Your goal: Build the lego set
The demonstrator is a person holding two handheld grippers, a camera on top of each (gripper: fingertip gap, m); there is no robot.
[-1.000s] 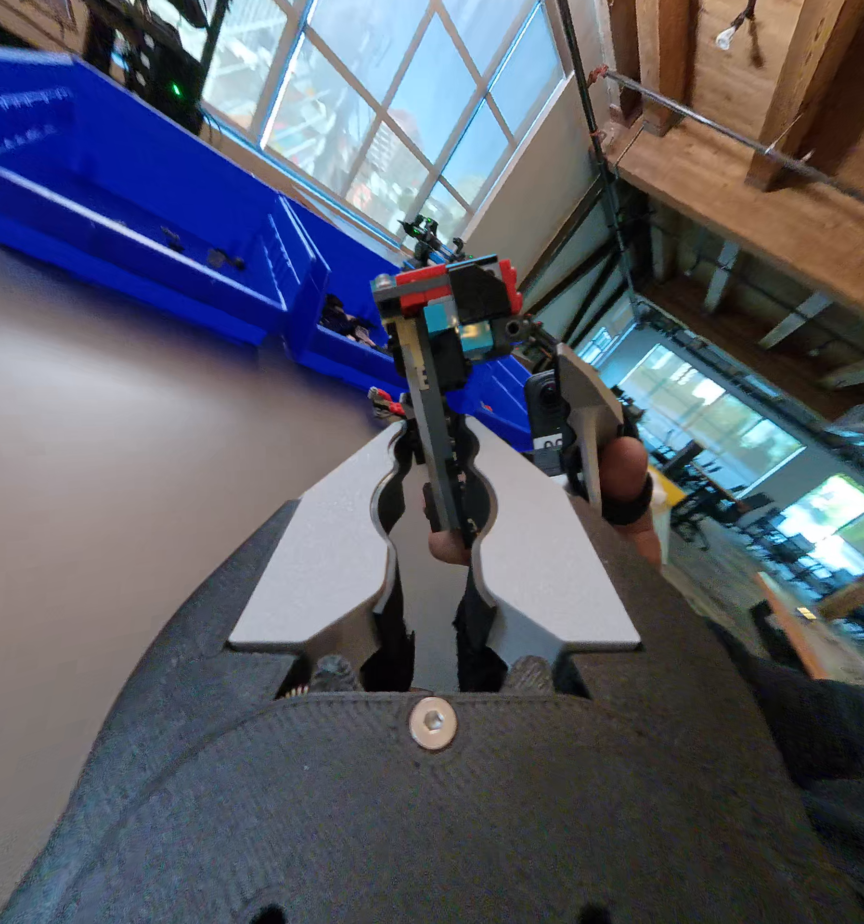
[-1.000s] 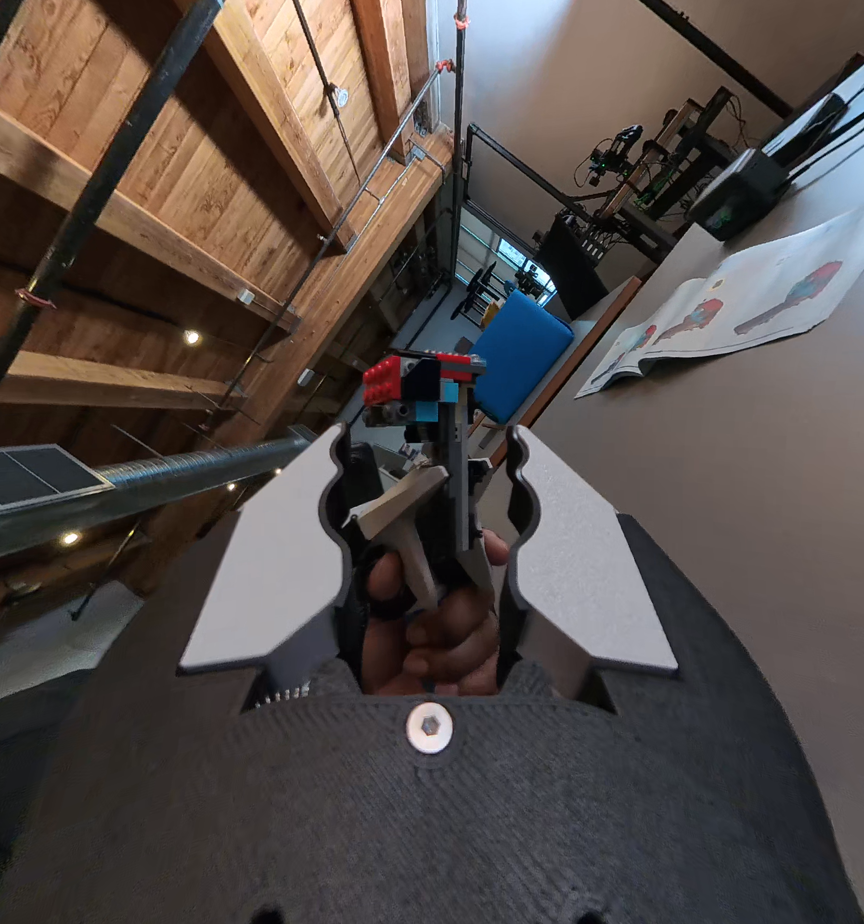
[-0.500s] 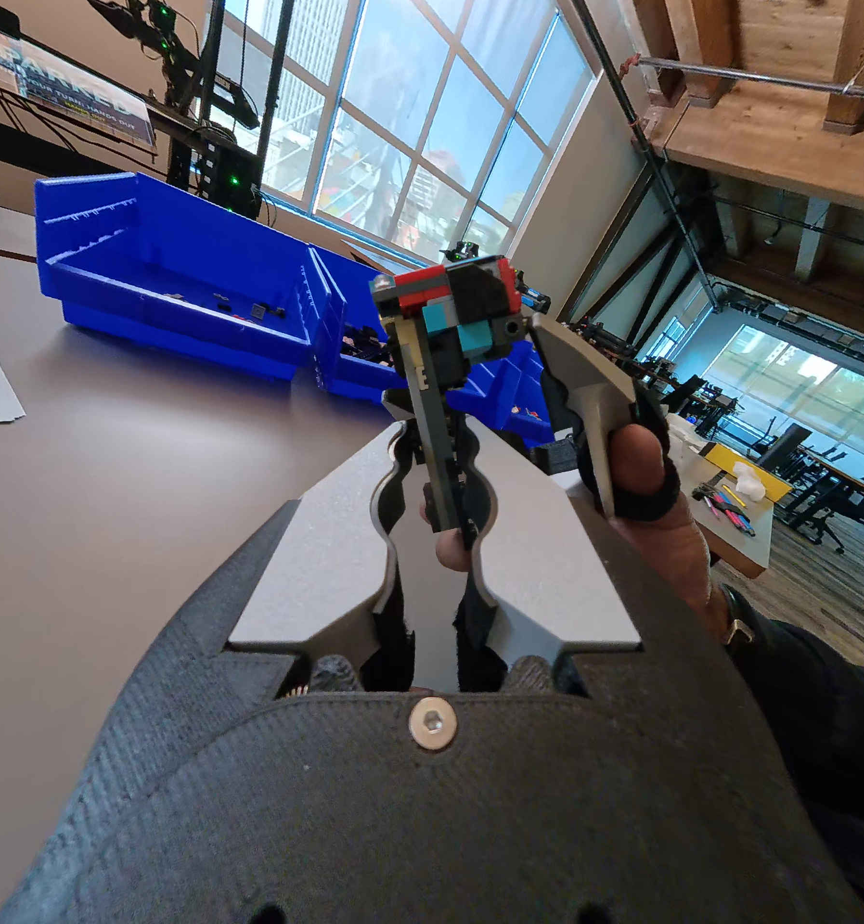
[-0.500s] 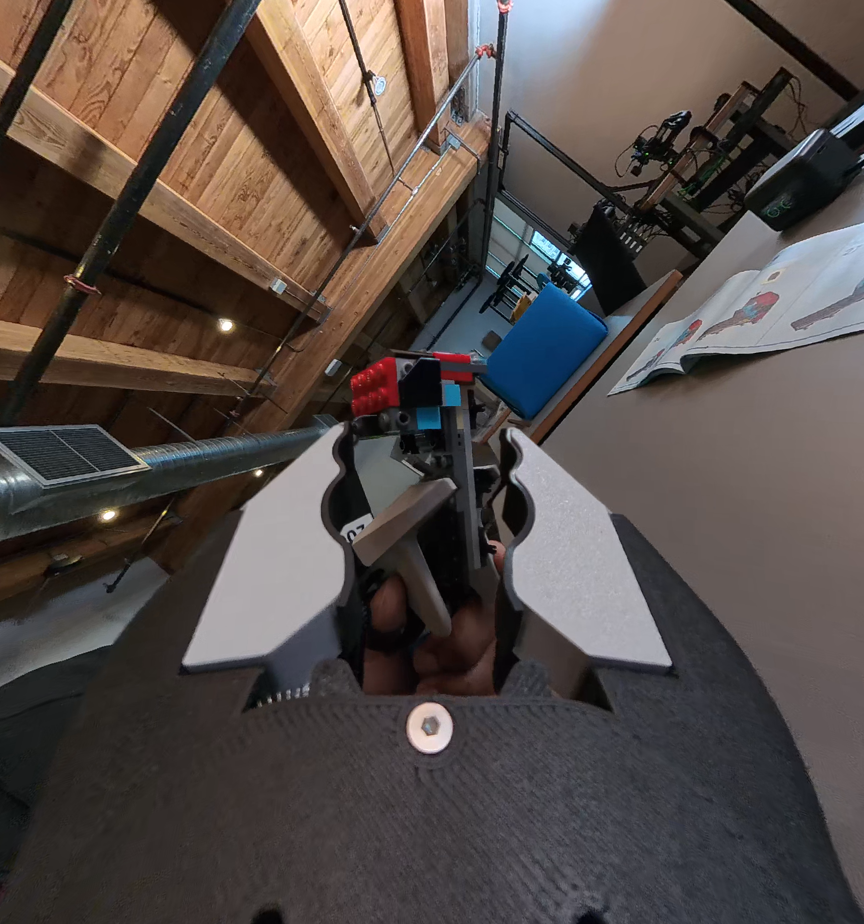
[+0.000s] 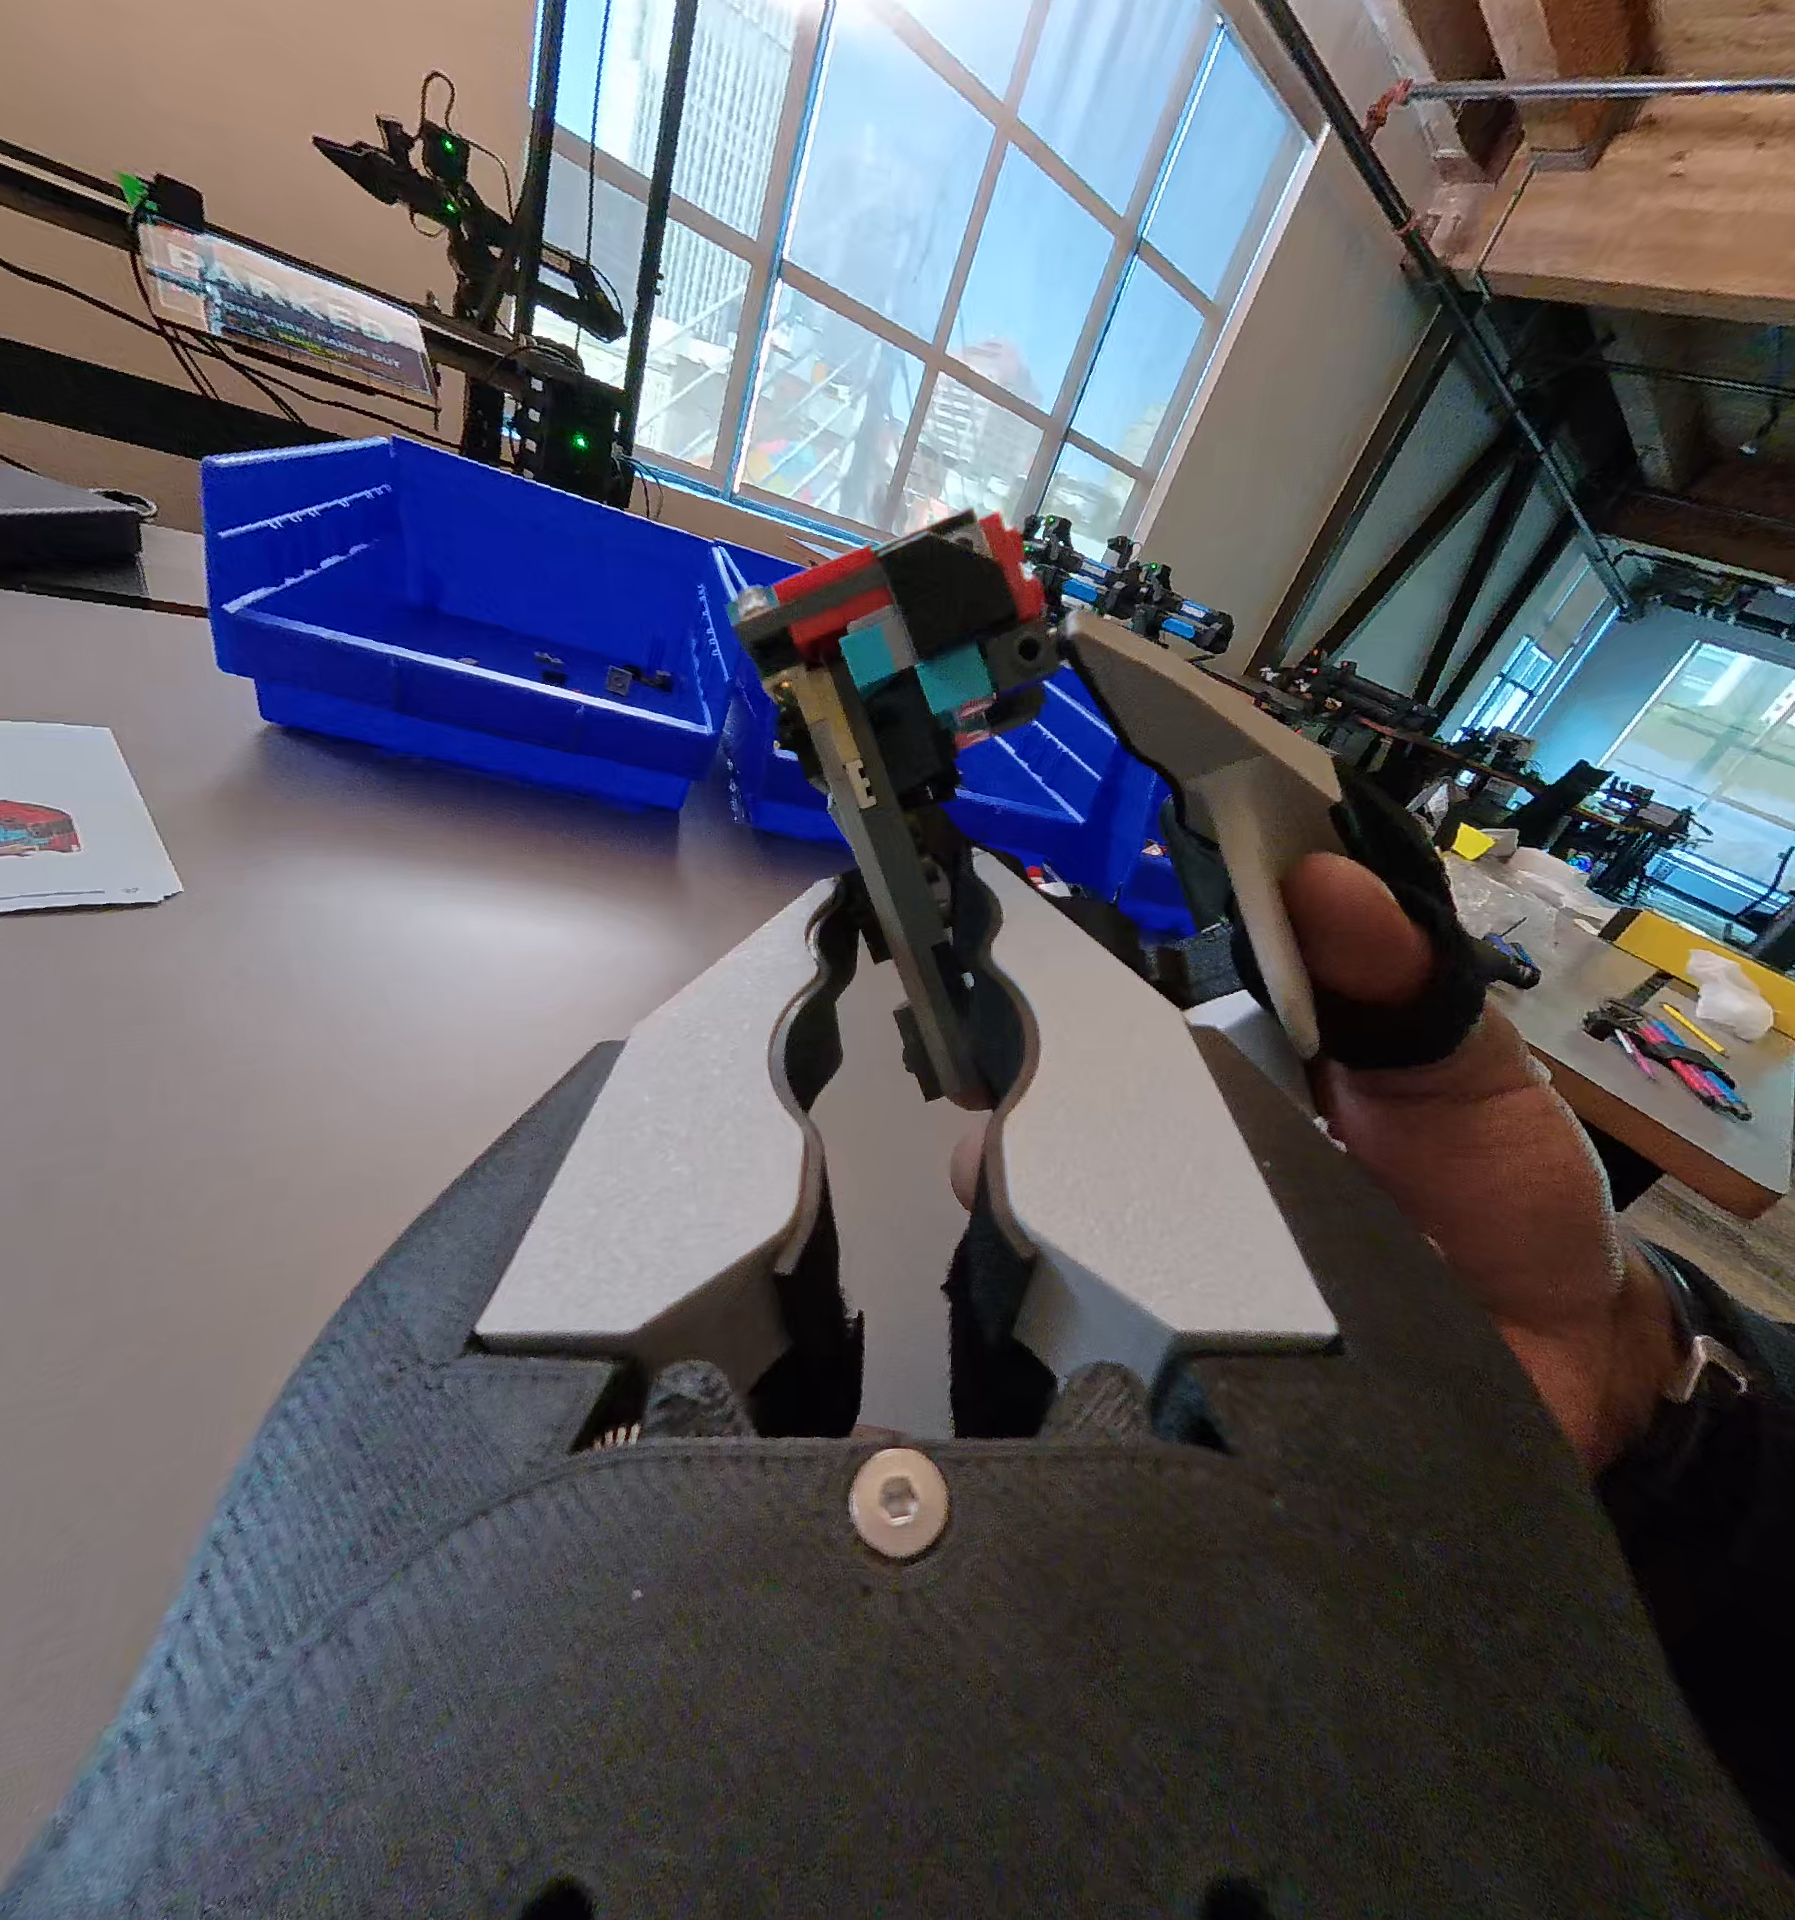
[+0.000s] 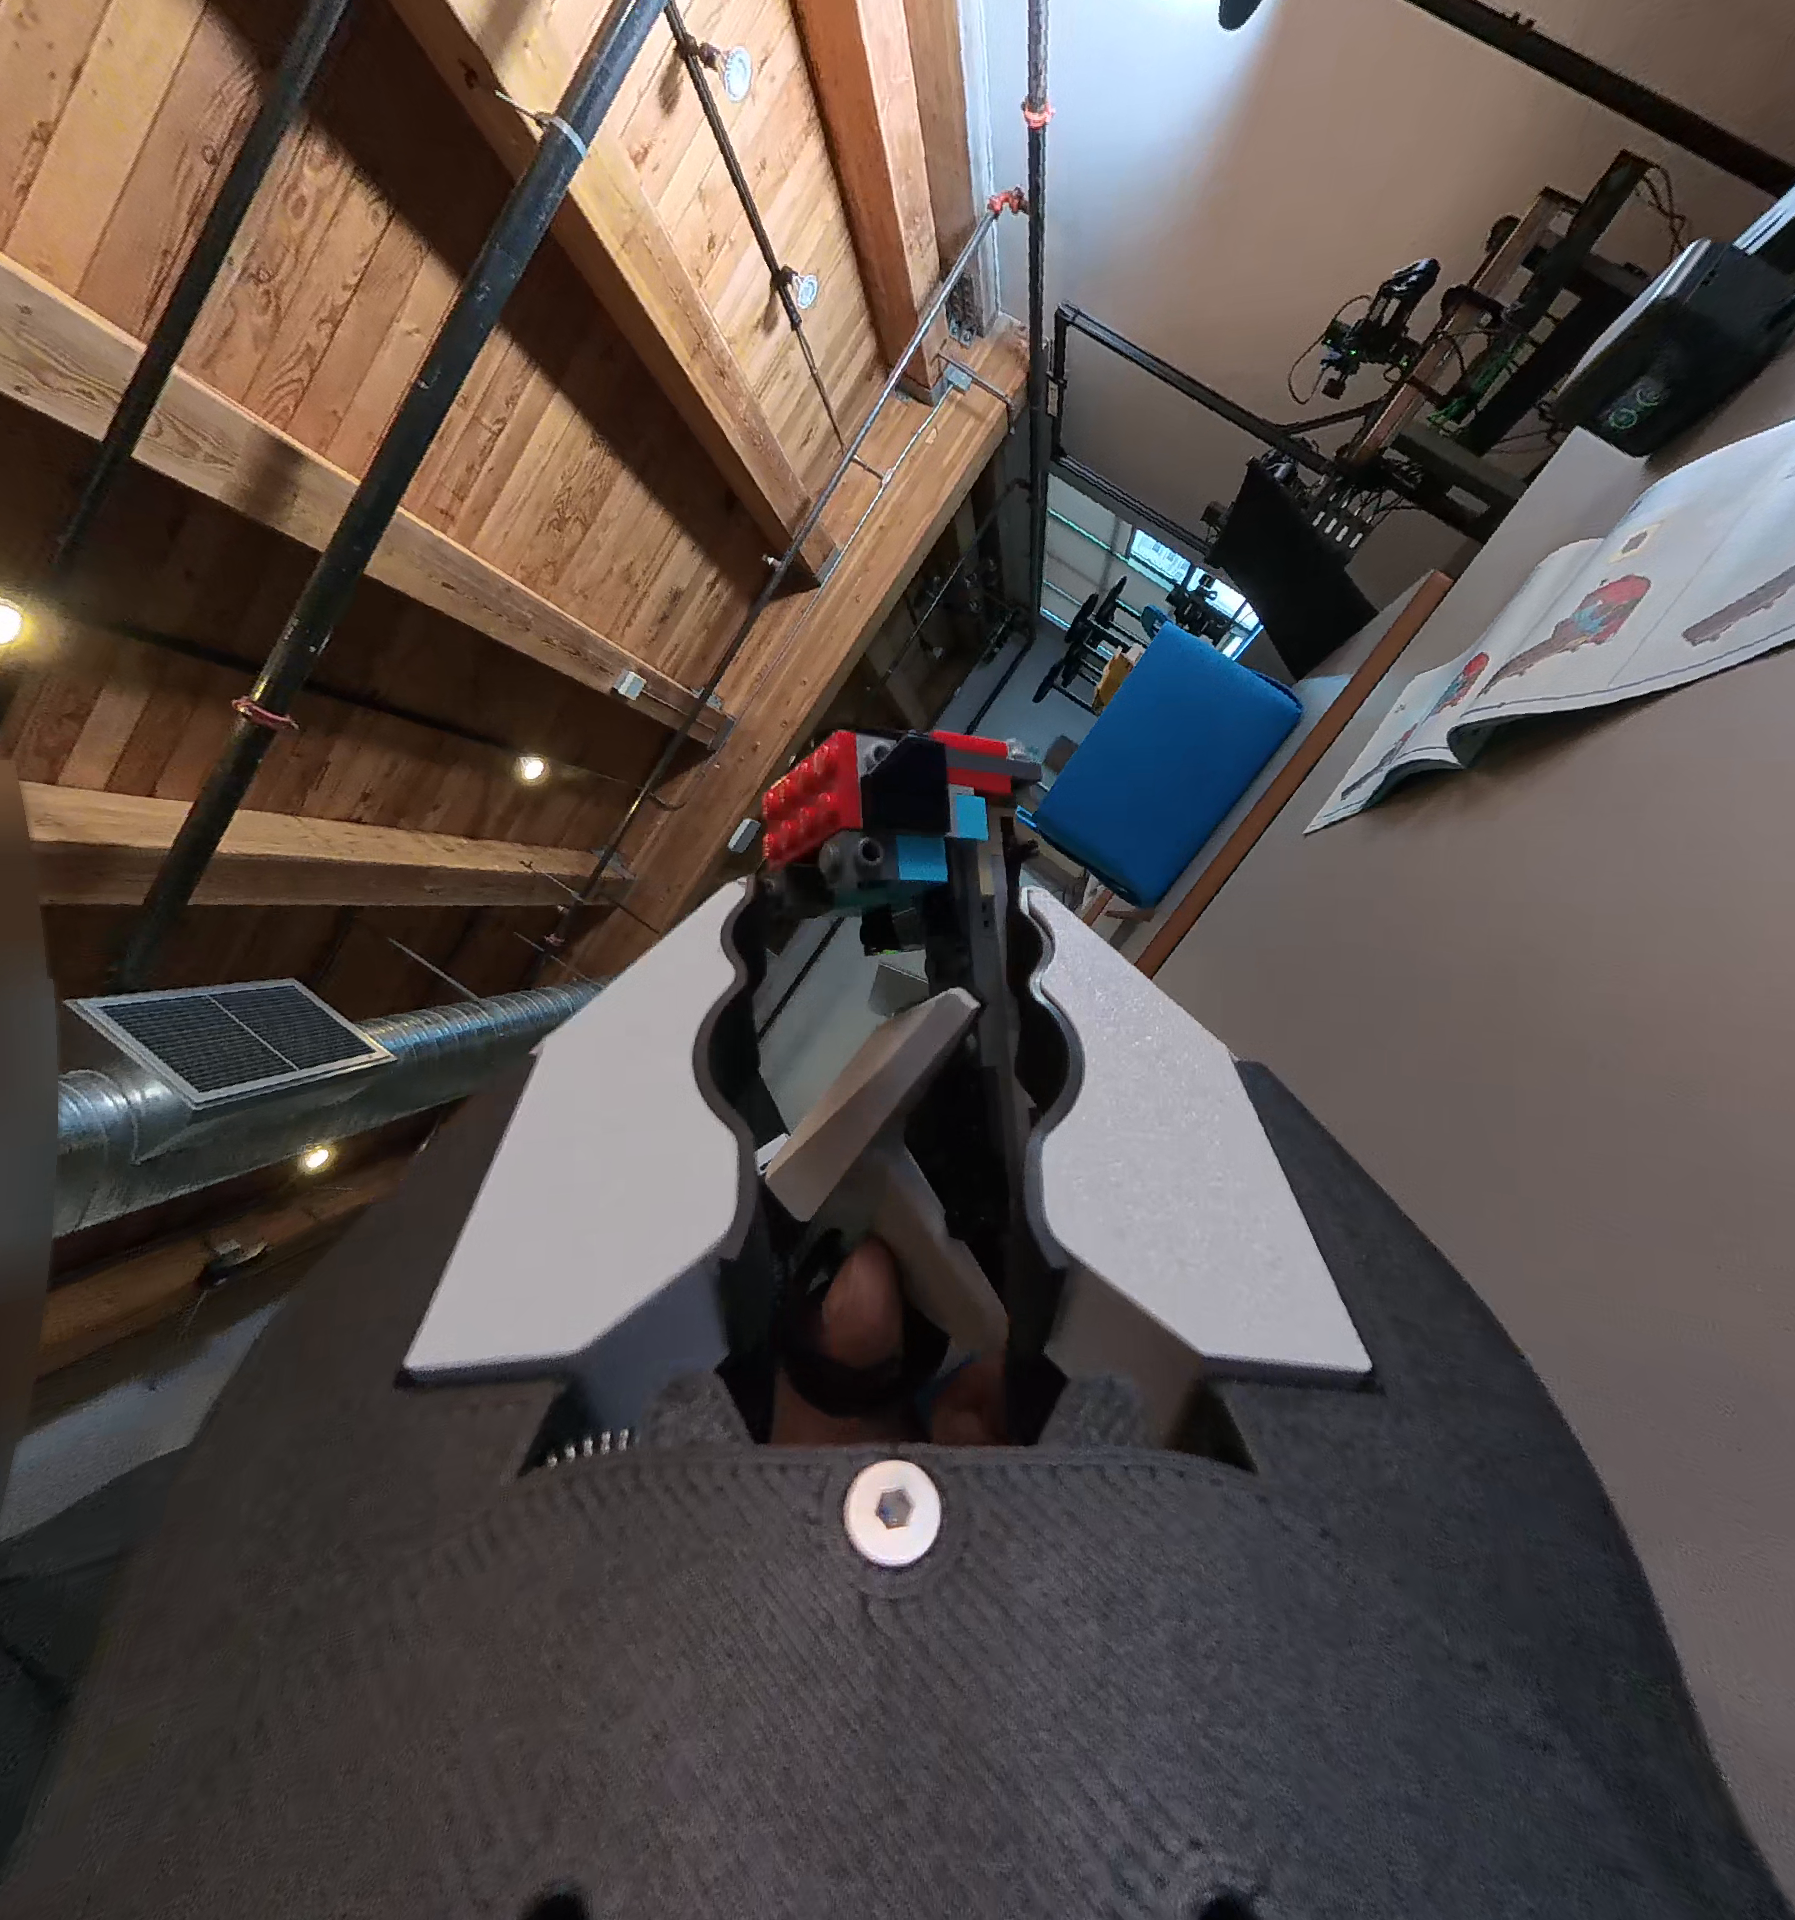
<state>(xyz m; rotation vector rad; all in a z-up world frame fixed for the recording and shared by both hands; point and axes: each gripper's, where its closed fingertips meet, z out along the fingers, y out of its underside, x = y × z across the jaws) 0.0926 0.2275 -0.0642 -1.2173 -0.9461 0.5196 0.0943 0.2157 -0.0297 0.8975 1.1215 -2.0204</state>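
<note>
Tilting the lego build (image 5: 898, 727) back down toward the table (image 5: 353, 1039)

I'm keeping the left gripper (image 5: 903, 997) clenched on the build's grey stem, up in the air, while the view is swinging from ceiling to the blue bins (image 5: 477, 623). The right gripper (image 6: 888, 935) is closing in around it; I can't tell if it's gripping yet.

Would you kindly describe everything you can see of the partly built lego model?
The lego model is a small plastic assembly: a blocky head of red, black and teal bricks with a studded red face atop a long dark grey stem. It is held off the table, tilted. The left gripper is shut on the stem. The right gripper is open, its fingers either side of the model.
</note>
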